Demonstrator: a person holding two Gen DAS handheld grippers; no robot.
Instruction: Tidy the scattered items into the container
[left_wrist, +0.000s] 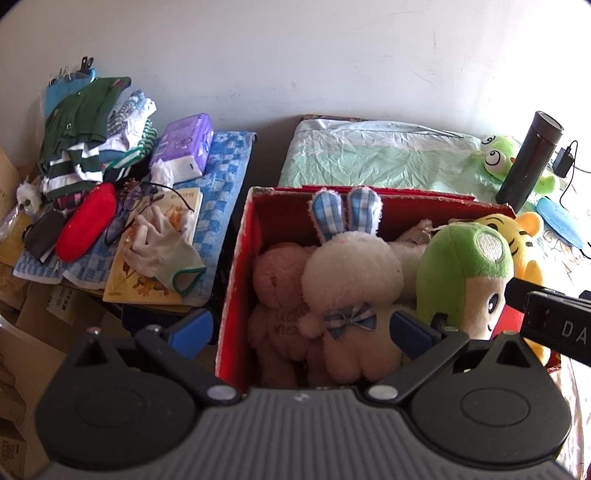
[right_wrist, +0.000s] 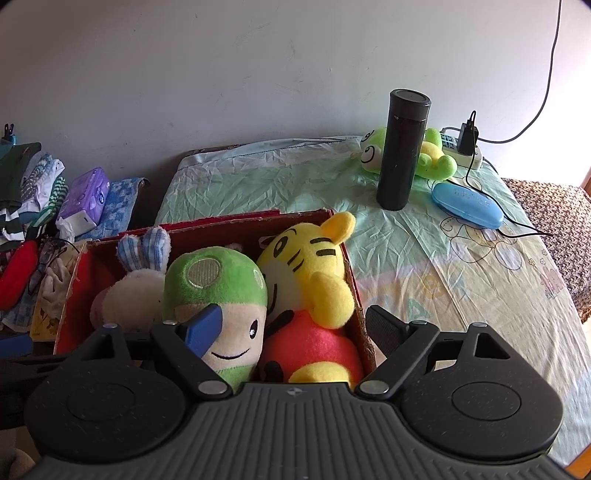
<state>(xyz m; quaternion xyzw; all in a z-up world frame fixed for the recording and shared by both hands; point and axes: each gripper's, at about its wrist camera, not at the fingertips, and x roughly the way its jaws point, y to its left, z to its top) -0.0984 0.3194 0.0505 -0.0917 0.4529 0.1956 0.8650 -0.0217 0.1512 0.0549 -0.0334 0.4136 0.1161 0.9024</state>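
Observation:
A red cardboard box (left_wrist: 236, 266) (right_wrist: 70, 295) stands on the bed, packed with plush toys: a pink bear (left_wrist: 277, 273), a white rabbit with blue checked ears (left_wrist: 351, 273) (right_wrist: 133, 284), a green-capped doll (left_wrist: 465, 269) (right_wrist: 218, 284) and a yellow tiger (right_wrist: 306, 266) (left_wrist: 524, 240). A green frog plush (left_wrist: 498, 155) (right_wrist: 373, 151) lies on the sheet at the back, outside the box. My left gripper (left_wrist: 301, 328) hovers open over the box's near left part. My right gripper (right_wrist: 295, 328) hangs open above the near right corner, over the doll and tiger.
A tall black flask (right_wrist: 402, 147) (left_wrist: 528, 162) stands in front of the frog. A blue glasses case (right_wrist: 467, 203), a power strip with a charger (right_wrist: 467, 146) and cables lie at the back right. Left of the bed, a side surface holds clothes (left_wrist: 85, 125), tissues (left_wrist: 184, 144), a glove (left_wrist: 162, 247) and a book.

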